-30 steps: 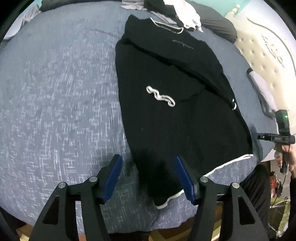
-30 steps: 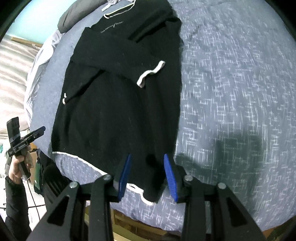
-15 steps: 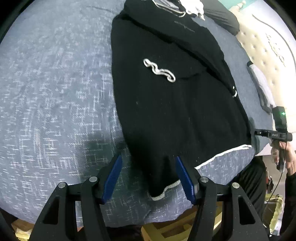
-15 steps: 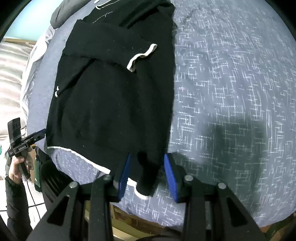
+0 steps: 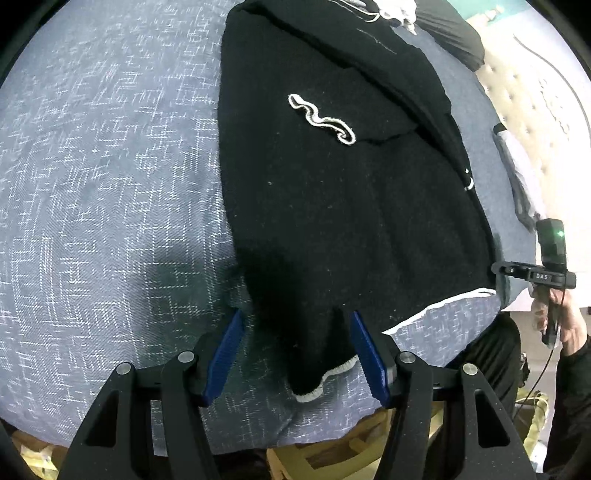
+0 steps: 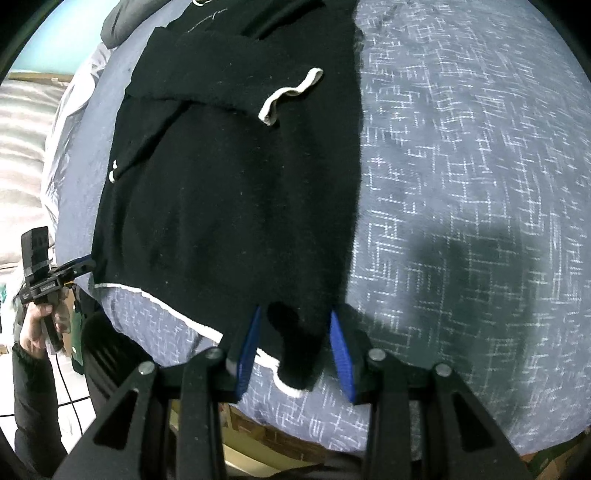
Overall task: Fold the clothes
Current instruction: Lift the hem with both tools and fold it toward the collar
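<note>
The black sweater lies flat on the blue bedspread. One near hem corner sits between the parted pads of the left gripper, the other between those of the right gripper, neither clamped.

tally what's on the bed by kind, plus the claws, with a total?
Black sweater: 1
Dark grey pillow: 1
White garment at the head end: 1
Grey cloth by the headboard: 1
Claws: 2, left claw, right claw
Total: 6
</note>
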{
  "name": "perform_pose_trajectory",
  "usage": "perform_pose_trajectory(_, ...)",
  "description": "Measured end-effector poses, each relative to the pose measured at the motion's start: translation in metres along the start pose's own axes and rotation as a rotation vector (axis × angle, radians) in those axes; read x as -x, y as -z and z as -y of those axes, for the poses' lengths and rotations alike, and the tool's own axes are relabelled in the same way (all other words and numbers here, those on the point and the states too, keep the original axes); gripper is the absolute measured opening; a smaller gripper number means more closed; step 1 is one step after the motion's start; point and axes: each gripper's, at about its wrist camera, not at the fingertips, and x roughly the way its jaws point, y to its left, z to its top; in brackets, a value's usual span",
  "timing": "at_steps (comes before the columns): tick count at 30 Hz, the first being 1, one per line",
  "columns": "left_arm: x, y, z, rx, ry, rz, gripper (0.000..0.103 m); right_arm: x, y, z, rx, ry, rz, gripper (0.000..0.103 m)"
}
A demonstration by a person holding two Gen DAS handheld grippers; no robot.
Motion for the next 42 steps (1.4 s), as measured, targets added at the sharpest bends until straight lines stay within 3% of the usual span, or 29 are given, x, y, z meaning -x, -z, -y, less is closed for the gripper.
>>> perform_pose_trajectory(9,-0.002,0.004,0.007,-0.015,0.025,0.001,0.061,-0.005,-0.001,-0.004,0.015,0.004,-0.011,0.037)
perform_pose_trajectory(15,-0.002,0.006,0.016,-0.04,0.017,0.008,0.033,-0.004,-0.001,-0.007,0.039,-0.001,-0.001,0.035)
perform_pose_trajectory(19,-0.002,0.003,0.021,-0.061,0.004,0.009,0.017,-0.002,0.0,-0.012,0.067,-0.01,0.014,0.016)
perform_pose_trajectory(25,0.01,0.002,0.024,-0.102,-0.005,0.052,0.012,0.004,-0.001,-0.014,0.095,-0.027,0.04,0.005)
perform_pose_trajectory(35,0.037,-0.026,0.032,-0.117,0.013,0.109,0.012,0.038,-0.015,-0.017,0.102,-0.11,0.135,0.004)
perform_pose_trajectory(42,0.055,-0.058,0.04,-0.108,0.027,0.167,0.011,0.066,-0.044,-0.024,0.105,-0.15,0.2,0.004)
